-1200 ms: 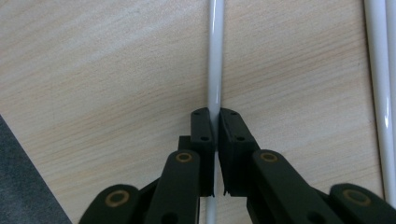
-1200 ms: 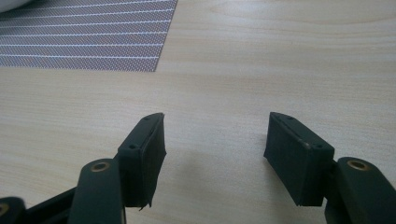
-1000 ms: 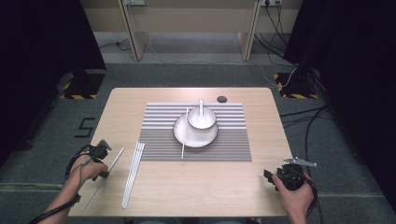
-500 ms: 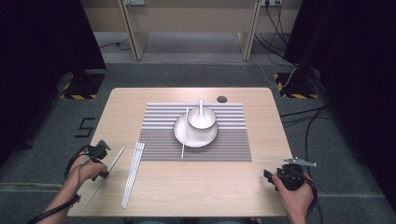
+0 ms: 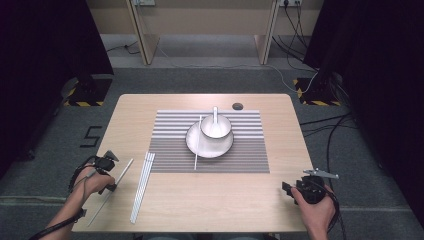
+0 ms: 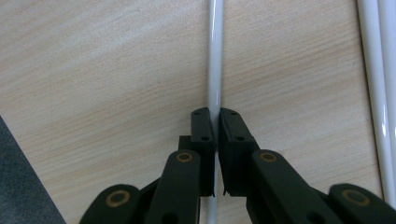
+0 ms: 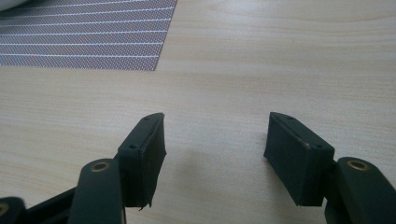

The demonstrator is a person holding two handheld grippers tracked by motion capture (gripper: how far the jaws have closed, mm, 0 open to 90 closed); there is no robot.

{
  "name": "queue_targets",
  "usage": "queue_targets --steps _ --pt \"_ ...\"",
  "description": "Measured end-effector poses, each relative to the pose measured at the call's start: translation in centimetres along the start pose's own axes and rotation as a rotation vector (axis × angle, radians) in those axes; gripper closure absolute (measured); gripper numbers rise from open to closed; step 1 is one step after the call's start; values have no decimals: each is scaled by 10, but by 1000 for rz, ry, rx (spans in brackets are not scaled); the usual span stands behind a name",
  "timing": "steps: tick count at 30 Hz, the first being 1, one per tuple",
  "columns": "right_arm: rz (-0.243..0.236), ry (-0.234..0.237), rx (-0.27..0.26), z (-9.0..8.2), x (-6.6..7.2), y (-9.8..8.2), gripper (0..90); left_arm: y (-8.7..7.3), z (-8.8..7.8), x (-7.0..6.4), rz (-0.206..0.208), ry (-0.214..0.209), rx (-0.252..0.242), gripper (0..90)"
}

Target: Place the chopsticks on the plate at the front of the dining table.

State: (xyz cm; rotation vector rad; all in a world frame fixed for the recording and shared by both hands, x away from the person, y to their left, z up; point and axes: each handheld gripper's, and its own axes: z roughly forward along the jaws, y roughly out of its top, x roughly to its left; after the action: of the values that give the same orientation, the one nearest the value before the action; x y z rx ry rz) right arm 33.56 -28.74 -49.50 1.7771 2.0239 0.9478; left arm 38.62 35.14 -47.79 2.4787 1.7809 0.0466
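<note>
My left gripper [image 5: 111,187] [image 6: 217,114] stands at the table's front left, shut on a single white chopstick [image 5: 123,172] [image 6: 215,56] that lies slanted on the wood. To its right lies a bundle of several white chopsticks [image 5: 142,185] [image 6: 373,70]. On the striped placemat [image 5: 250,155] [image 7: 84,37] sits a white plate [image 5: 223,147] bearing a white bowl [image 5: 216,128] with a spoon [image 5: 215,113] in it. One more chopstick [image 5: 197,142] rests across the plate's left side. My right gripper [image 5: 286,188] [image 7: 215,135] hovers open over bare wood at the front right, nothing between its jaws.
The wooden table [image 5: 280,125] has a small dark round cap [image 5: 237,106] near its far edge. Beyond the table are desk legs, cables on the grey floor and black curtains at both sides.
</note>
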Motion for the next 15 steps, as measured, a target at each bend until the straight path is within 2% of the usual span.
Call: queue_targets --steps 15 --pt "0 0 1 0 0 0 381 6 -12 -5 18 0 -25 849"
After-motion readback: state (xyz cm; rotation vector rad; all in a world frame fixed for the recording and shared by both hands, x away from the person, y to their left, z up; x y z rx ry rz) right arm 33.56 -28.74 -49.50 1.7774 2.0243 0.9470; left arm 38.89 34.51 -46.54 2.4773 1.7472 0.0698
